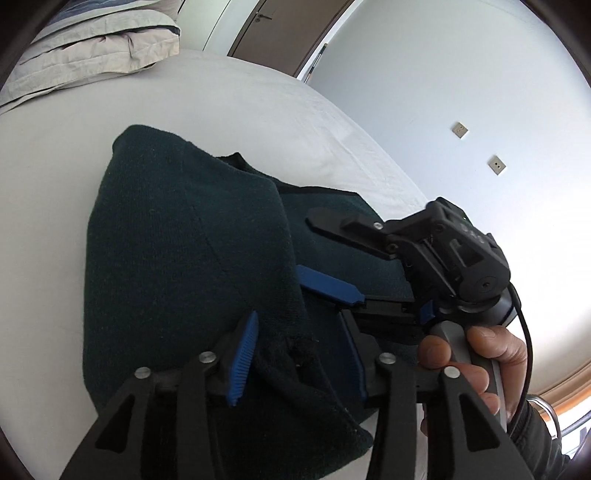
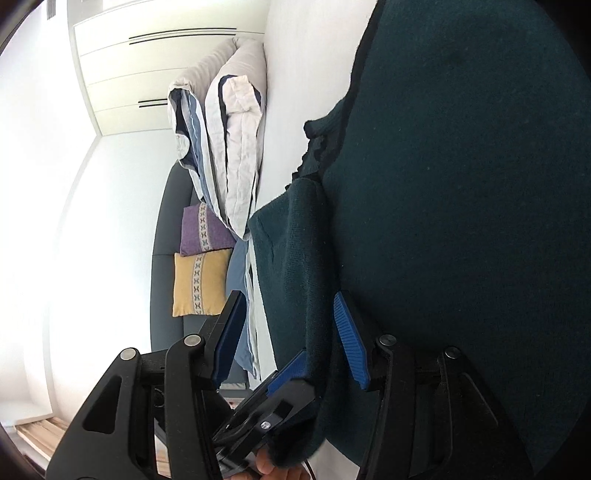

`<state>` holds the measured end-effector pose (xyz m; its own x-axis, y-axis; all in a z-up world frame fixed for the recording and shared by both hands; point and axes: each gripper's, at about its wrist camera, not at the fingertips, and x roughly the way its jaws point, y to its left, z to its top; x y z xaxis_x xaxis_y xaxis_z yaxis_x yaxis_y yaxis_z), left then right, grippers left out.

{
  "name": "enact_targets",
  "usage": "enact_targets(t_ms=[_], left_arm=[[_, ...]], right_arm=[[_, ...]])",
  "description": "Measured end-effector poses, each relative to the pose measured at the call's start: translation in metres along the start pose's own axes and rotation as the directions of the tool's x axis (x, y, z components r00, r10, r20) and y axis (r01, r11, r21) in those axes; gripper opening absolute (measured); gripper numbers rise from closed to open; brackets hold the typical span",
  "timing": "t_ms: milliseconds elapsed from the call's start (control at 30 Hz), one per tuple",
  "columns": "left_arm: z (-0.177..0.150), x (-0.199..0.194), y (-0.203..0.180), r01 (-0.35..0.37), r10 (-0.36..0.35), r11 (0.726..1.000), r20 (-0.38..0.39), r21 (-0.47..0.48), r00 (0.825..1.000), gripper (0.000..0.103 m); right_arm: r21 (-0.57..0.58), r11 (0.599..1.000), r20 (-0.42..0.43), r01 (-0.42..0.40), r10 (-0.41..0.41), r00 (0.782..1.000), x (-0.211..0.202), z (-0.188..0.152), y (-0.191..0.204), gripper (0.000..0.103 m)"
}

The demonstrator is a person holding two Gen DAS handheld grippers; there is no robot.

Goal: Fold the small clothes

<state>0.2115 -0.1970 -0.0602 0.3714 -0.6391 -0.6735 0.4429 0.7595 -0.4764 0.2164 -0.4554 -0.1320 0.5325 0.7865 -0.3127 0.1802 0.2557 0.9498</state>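
A dark green knit sweater [image 1: 177, 258] lies partly folded on the white bed sheet [image 1: 240, 96]. In the left wrist view my left gripper [image 1: 299, 358] is open low over its near edge, and a folded sleeve end lies loose between the blue pads. My right gripper [image 1: 306, 243], held by a hand [image 1: 461, 362], stands open just over the sweater's right part. In the right wrist view the sweater [image 2: 461, 221] fills the right side. My right gripper [image 2: 291, 325] straddles a folded sleeve without pinching it. One finger of the left gripper [image 2: 288, 369] shows beside that sleeve.
A rolled duvet and pillows [image 1: 99, 40] lie at the head of the bed [image 2: 236, 147]. Purple [image 2: 203, 232] and yellow [image 2: 199, 284] cushions lean on a dark headboard. A brown door [image 1: 280, 26] and white wall stand beyond the bed's far edge.
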Motion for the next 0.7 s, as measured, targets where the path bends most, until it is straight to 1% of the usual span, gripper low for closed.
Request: enact_targets(t_ms=[33, 67, 133, 167, 233, 267, 333, 400, 433, 500, 600, 667, 700], left_arm=[[-0.001, -0.006, 0.0, 0.006, -0.006, 1.0, 0.015, 0.002, 1.0, 0.054], [-0.003, -0.012, 0.0, 0.016, -0.016, 1.0, 0.027, -0.003, 1.0, 0.055], [-0.011, -0.03, 0.001, 0.056, -0.055, 0.998, 0.059, -0.011, 0.997, 0.055], [-0.015, -0.038, 0.001, 0.063, -0.062, 0.998, 0.079, -0.002, 0.995, 0.056], [-0.024, -0.052, 0.003, 0.035, -0.036, 0.999, 0.102, 0.01, 0.994, 0.056], [-0.028, -0.056, 0.003, 0.033, -0.034, 0.999, 0.109, 0.014, 0.993, 0.056], [-0.038, -0.065, 0.012, 0.007, -0.008, 1.0, 0.116, 0.013, 0.993, 0.056], [-0.048, -0.07, 0.022, 0.009, -0.009, 1.0, 0.115, -0.001, 0.993, 0.056], [-0.056, -0.073, 0.028, 0.008, -0.007, 1.0, 0.112, -0.009, 0.994, 0.056], [-0.064, -0.077, 0.036, 0.009, -0.006, 1.0, 0.109, -0.028, 0.994, 0.056], [-0.072, -0.079, 0.04, 0.026, -0.02, 0.999, 0.111, -0.045, 0.994, 0.056], [-0.074, -0.08, 0.04, 0.03, -0.025, 0.998, 0.111, -0.046, 0.994, 0.056], [-0.075, -0.081, 0.04, 0.031, -0.025, 0.999, 0.113, -0.045, 0.993, 0.056]], right_arm=[[-0.008, 1.0, -0.01, 0.025, -0.025, 1.0, 0.004, -0.002, 0.003, 0.048], [-0.015, 0.998, -0.016, 0.056, -0.056, 0.998, 0.007, -0.002, 0.006, 0.048], [-0.019, 0.995, -0.029, 0.097, -0.097, 0.995, 0.011, -0.003, 0.012, 0.048], [-0.015, 0.994, -0.037, 0.109, -0.11, 0.993, 0.012, -0.002, 0.013, 0.048], [-0.019, 0.991, -0.055, 0.135, -0.136, 0.989, 0.017, 0.0, 0.017, 0.048], [-0.027, 0.987, -0.067, 0.156, -0.157, 0.985, 0.019, 0.0, 0.02, 0.048], [-0.054, 0.979, -0.085, 0.195, -0.199, 0.976, 0.027, -0.003, 0.027, 0.05], [-0.081, 0.97, -0.102, 0.227, -0.235, 0.967, 0.031, -0.009, 0.032, 0.05], [-0.093, 0.966, -0.11, 0.243, -0.253, 0.961, 0.034, -0.011, 0.036, 0.048], [-0.096, 0.958, -0.138, 0.269, -0.28, 0.95, 0.042, -0.016, 0.038, 0.048], [-0.097, 0.948, -0.142, 0.302, -0.313, 0.939, 0.05, -0.02, 0.04, 0.047], [-0.105, 0.944, -0.14, 0.312, -0.325, 0.935, 0.051, -0.021, 0.042, 0.045], [-0.115, 0.939, -0.141, 0.323, -0.337, 0.931, 0.053, -0.021, 0.042, 0.039]])
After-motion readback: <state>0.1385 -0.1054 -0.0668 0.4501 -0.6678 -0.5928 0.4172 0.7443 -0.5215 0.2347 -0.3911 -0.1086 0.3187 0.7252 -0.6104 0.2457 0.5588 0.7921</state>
